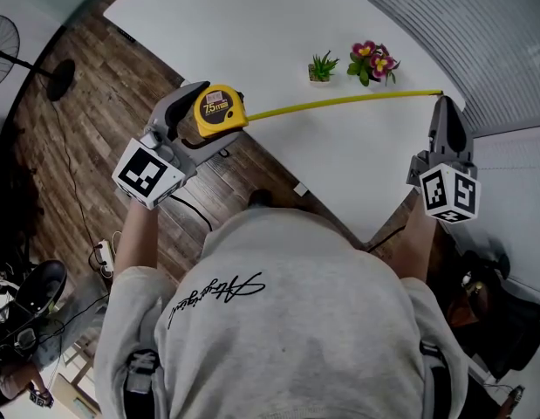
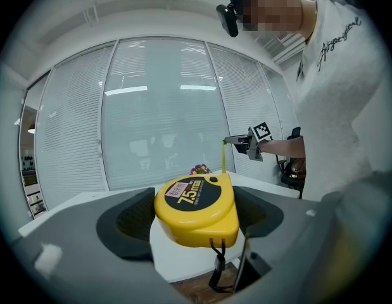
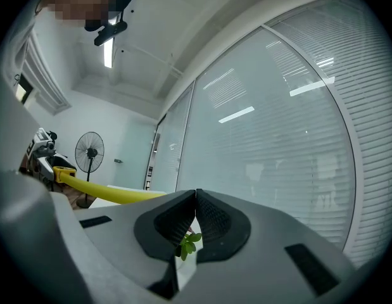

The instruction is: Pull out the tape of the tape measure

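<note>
My left gripper (image 1: pixel 200 116) is shut on the yellow tape measure case (image 1: pixel 219 110), held in the air off the table's near-left edge. In the left gripper view the case (image 2: pixel 197 208) sits clamped between the two dark pads. The yellow tape (image 1: pixel 339 102) runs out of the case to the right, above the white table (image 1: pixel 252 24). Its far end meets the tips of my right gripper (image 1: pixel 441 99), which is shut on it. In the right gripper view the jaws (image 3: pixel 196 198) are pressed together and the tape (image 3: pixel 113 194) comes in from the left behind the left pad.
Two small potted plants stand on the table just beyond the tape, a green one (image 1: pixel 323 66) and a pink-flowered one (image 1: pixel 372 62). A standing fan (image 1: pixel 3 42) is on the wood floor at far left. A chair and cables lie at the lower edges.
</note>
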Motion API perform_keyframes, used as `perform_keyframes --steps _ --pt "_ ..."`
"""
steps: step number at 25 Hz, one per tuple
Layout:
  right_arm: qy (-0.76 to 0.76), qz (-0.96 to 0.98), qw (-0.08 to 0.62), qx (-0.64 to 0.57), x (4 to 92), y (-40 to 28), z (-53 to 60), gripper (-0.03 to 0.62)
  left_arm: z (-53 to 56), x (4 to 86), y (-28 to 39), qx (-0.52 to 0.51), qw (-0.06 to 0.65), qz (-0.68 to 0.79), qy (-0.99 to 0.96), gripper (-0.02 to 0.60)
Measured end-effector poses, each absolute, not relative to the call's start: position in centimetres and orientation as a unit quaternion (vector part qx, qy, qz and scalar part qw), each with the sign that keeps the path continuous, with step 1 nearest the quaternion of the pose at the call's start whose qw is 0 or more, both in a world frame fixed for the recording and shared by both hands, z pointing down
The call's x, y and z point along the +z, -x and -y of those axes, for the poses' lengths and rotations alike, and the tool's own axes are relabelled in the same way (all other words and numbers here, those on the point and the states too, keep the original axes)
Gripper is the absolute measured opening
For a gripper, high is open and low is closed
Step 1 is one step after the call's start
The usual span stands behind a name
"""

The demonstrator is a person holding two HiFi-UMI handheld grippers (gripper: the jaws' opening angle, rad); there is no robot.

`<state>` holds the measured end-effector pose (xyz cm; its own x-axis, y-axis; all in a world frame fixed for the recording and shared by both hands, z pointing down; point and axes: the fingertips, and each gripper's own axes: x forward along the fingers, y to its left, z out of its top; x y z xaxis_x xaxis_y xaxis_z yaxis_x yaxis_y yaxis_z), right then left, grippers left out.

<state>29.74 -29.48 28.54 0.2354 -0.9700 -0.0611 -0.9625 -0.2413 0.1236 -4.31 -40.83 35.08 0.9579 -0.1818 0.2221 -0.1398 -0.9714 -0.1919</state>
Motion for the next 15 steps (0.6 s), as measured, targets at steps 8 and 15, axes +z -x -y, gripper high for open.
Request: perform_keyframes --steps 8,15 --pt "-0.78 0.622 0.023 -0.064 29.5 -29.9 29.8 0.006 40.7 35.6 2.6 -0.111 0.084 -0.079 0.987 0.376" --pt "-0.763 0.642 0.019 -0.079 27.5 -26.7 30.4 0.006 40.3 33.8 2.2 -0.097 0.088 -0.079 0.988 0.376"
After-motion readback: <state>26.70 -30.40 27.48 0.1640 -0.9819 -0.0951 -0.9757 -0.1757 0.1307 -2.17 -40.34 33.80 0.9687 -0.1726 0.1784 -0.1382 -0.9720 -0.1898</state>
